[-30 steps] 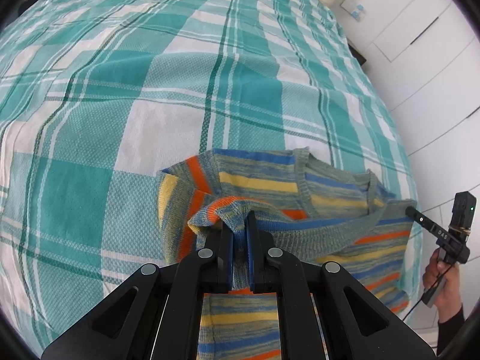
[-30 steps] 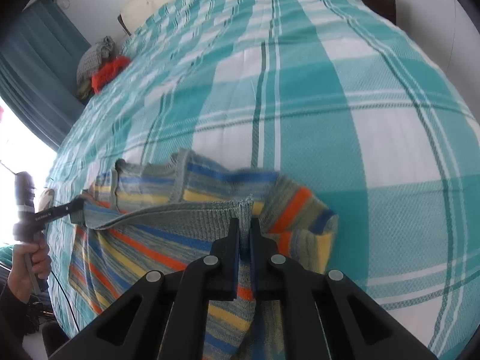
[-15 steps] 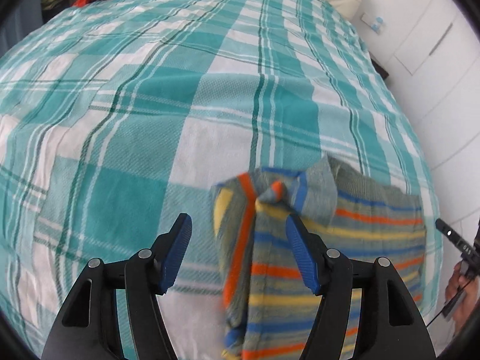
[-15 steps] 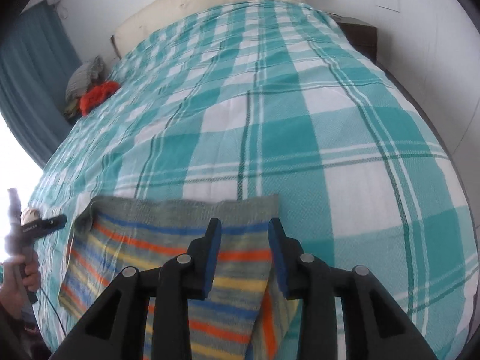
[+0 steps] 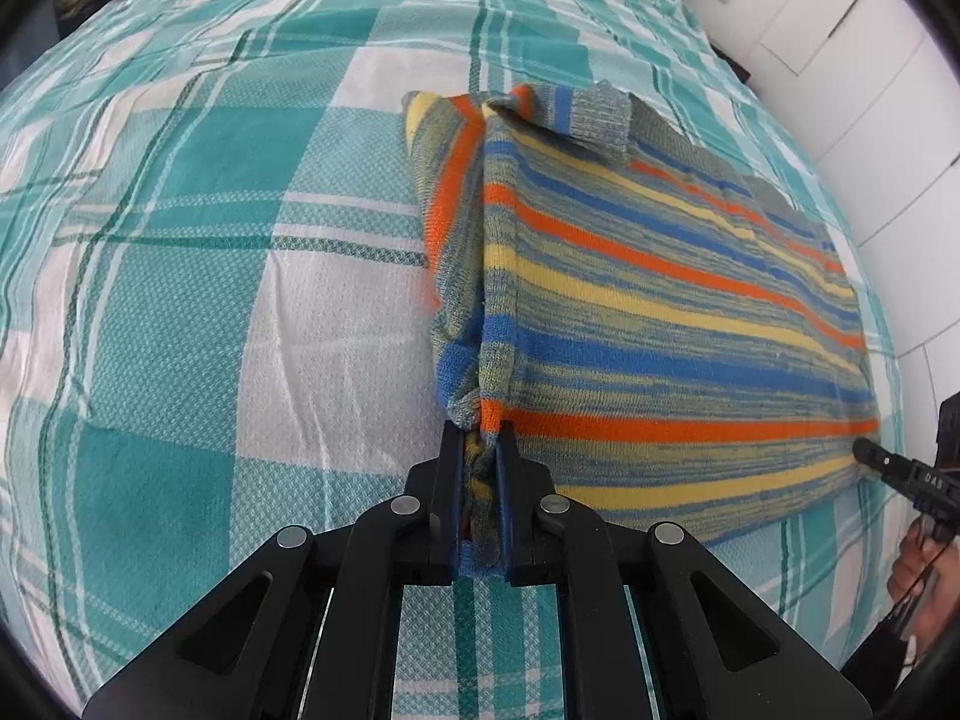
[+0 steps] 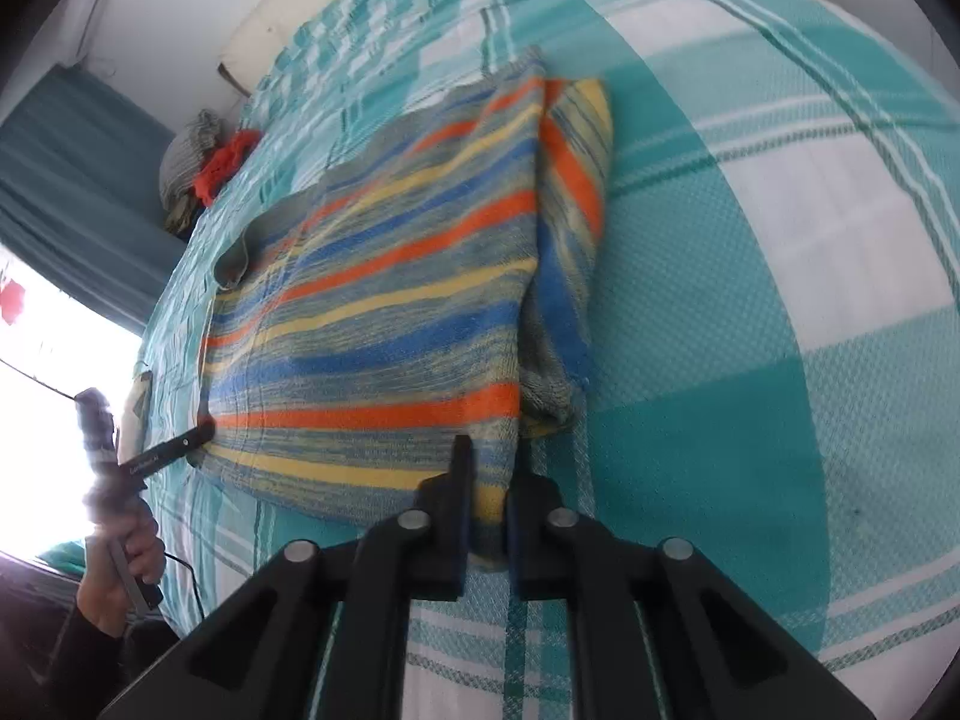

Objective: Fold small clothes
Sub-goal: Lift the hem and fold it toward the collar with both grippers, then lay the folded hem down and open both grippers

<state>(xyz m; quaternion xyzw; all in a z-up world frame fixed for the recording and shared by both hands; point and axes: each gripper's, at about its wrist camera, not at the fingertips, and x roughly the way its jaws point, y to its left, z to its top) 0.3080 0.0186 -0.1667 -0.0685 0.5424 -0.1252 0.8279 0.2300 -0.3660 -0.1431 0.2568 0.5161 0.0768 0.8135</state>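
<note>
A striped knit sweater, in orange, blue, yellow and grey, lies folded flat on the teal plaid bedspread. A sleeve is tucked along its left side. My left gripper is shut on the sweater's near left corner, and the fabric bunches between the pads. In the right wrist view the sweater fills the middle. My right gripper is closing on the near right corner, with fabric filling the gap between its jaws. Each gripper shows in the other's view: the right gripper and the left gripper both sit at the hem.
A pile of red and grey clothes sits at the far side of the bed by a teal curtain. A pillow lies at the head. White cupboard doors stand to the right. A person's hands hold the handles.
Both grippers let go of the folded-over edge and opened. They drew back to the near hem and closed on its two corners. The sweater now lies flat.
</note>
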